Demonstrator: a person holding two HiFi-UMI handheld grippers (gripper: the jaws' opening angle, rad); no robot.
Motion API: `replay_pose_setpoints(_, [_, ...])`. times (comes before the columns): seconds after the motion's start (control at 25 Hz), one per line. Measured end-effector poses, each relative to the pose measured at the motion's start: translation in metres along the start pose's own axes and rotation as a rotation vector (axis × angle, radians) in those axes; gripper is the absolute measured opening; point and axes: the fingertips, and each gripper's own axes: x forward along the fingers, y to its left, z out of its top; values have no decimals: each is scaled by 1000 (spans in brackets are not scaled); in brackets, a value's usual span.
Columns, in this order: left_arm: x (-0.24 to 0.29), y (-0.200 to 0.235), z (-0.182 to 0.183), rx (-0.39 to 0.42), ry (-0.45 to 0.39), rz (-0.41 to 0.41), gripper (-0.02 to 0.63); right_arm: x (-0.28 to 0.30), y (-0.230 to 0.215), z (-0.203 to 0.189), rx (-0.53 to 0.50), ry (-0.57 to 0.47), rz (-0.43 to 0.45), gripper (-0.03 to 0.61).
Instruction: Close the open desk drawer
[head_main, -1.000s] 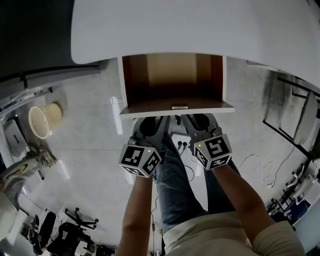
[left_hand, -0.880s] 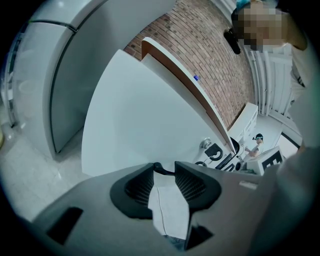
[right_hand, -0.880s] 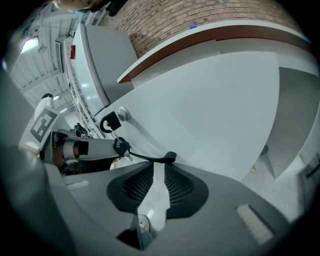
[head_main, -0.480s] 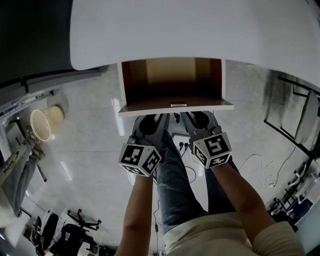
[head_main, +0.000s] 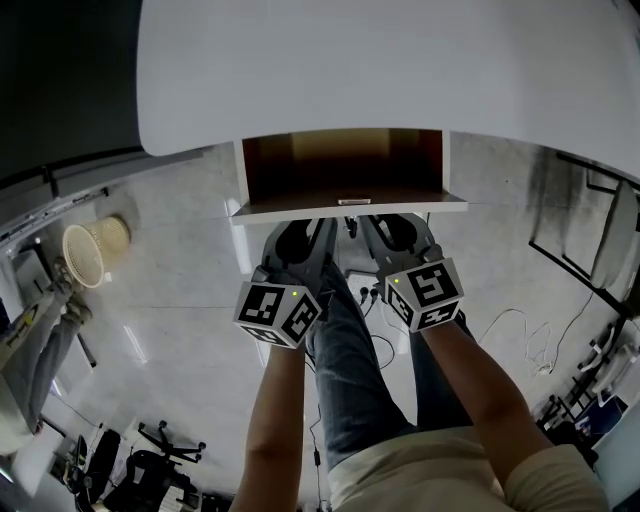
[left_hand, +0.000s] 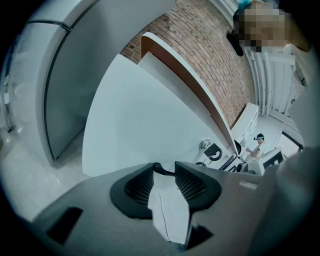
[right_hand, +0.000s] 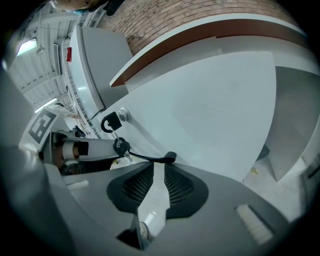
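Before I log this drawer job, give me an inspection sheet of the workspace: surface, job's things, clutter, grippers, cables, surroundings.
Surface: white desk top, nothing seen on it.
Job's things: white-fronted desk drawer with brown wooden inside, partly open; black-headed key in its lock.
Clutter: woven wicker basket on the floor, left.
Grippers: left gripper and right gripper at the drawer front, jaws apart, nothing between them.
Cables: thin white cable loose on the floor, right.
Surroundings: pale tiled floor, red brick wall.

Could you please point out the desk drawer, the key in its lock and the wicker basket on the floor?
desk drawer (head_main: 290, 209): head view, top edge of its white front panel.
key (right_hand: 113, 120): right gripper view, its black head.
wicker basket (head_main: 112, 233): head view, its woven side.
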Motion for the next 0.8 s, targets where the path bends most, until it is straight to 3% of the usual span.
replay_pose_setpoints(0.8, [29,12,28,3,-21,-1,140,26,-18,29,-8,-30,-6,75])
